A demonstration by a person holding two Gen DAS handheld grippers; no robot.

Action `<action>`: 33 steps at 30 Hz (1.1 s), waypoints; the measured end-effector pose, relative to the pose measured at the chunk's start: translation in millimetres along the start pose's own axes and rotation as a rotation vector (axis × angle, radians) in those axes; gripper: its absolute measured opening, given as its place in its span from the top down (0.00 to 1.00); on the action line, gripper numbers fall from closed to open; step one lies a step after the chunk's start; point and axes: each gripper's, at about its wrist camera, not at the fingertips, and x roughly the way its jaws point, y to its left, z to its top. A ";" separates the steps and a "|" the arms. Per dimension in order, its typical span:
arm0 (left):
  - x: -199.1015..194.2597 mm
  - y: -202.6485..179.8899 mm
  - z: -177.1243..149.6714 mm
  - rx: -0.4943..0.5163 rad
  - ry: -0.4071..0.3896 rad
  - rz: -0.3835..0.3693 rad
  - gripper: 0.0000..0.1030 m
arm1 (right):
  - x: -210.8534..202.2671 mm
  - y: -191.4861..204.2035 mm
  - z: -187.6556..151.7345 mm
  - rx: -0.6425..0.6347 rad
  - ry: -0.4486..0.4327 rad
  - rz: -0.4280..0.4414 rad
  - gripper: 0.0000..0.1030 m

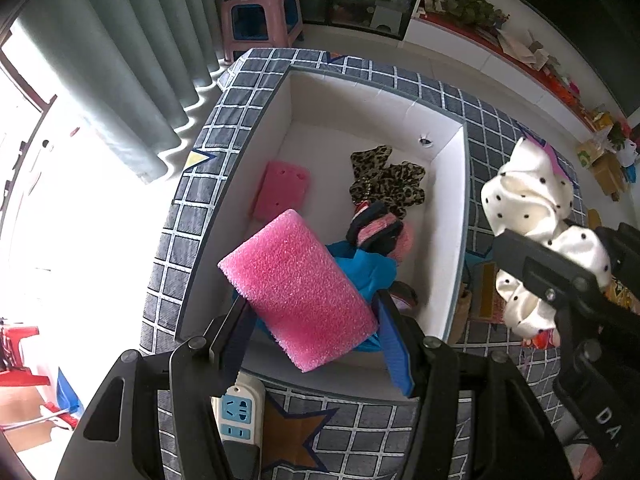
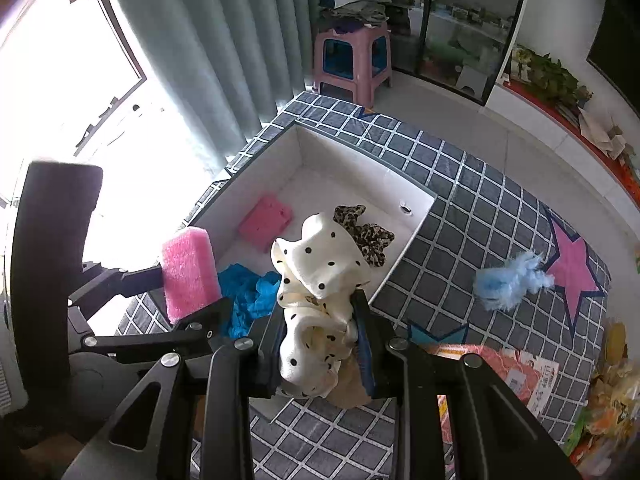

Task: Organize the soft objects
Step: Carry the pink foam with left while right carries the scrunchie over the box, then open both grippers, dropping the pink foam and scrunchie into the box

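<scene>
**Two grippers hold soft items over a white box**

While both grippers point steeply downward over a grid-patterned cloth [image 2: 472, 216], each one is clamped on a soft item. The left gripper [image 1: 310, 320] grasps a pink foam block [image 1: 298, 288] between its blue-padded fingers [image 1: 394, 344], the block tilted and hanging above the near left part of a white box [image 1: 376, 96]. In the right wrist view the same block [image 2: 188, 272] sits at nine o'clock of the picture, beside the box's near left corner.

The right gripper [image 2: 320, 344] is clenched on a cream polka-dot scrunchie [image 2: 320, 264], its fabric bunched between the jaws and billowing above them. In the left wrist view that scrunchie [image 1: 536, 208] appears at three o'clock, outside the box's right wall and above the cloth.

Inside the box, a flat pink sponge [image 1: 282, 188] lies at about ten o'clock of the box floor, near the left wall. A leopard-print scrunchie [image 1: 386, 180] lies at about one o'clock. A crumpled blue cloth [image 2: 248, 296] lies toward six o'clock, with a black and pink striped item [image 1: 376, 228] just beside it.

On the cloth, well apart from the box at three o'clock in the right wrist view, lies a light blue fluffy item [image 2: 512, 280], next to a pink star [image 2: 572, 264]. A white power strip [image 1: 238, 412] lies near the box's front edge.
</scene>
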 end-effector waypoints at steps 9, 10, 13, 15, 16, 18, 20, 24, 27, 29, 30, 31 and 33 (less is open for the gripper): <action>15.1 5.4 0.5 -0.002 0.030 0.004 0.39 | 20.5 0.0 5.3 -0.002 0.041 0.011 0.71; 17.2 6.1 0.5 -0.002 0.034 0.003 0.39 | 22.2 0.3 6.2 -0.004 0.044 0.012 0.71; 21.8 6.9 1.2 -0.004 0.042 0.003 0.39 | 27.1 2.1 8.5 -0.009 0.053 0.014 0.71; 24.0 7.1 1.5 -0.002 0.045 0.004 0.39 | 30.8 1.6 10.5 -0.010 0.059 0.016 0.71; 25.4 6.9 1.7 0.001 0.047 0.006 0.39 | 31.8 0.8 10.5 -0.010 0.061 0.016 0.71; 27.4 6.4 2.6 0.004 0.050 0.006 0.39 | 35.2 -0.5 11.9 -0.010 0.066 0.016 0.71; 30.4 6.4 3.5 0.003 0.055 0.005 0.39 | 37.9 -1.7 13.1 -0.008 0.071 0.015 0.71; 35.2 6.2 5.2 0.001 0.063 0.002 0.39 | 42.4 -3.7 14.8 -0.009 0.080 0.014 0.71; 38.0 5.3 6.2 0.003 0.067 0.001 0.39 | 46.7 -4.9 16.7 -0.009 0.086 0.014 0.71; 39.6 4.8 7.0 0.007 0.069 0.002 0.39 | 48.8 -4.7 18.1 -0.008 0.089 0.014 0.71; 40.2 4.7 7.2 0.008 0.070 0.003 0.39 | 50.1 -5.1 18.9 -0.008 0.090 0.015 0.71; 41.2 4.9 7.5 0.008 0.071 0.002 0.39 | 51.3 -5.1 20.1 -0.010 0.090 0.015 0.71; 43.0 5.0 7.9 0.010 0.074 0.003 0.39 | 52.9 -5.3 21.9 -0.009 0.092 0.016 0.71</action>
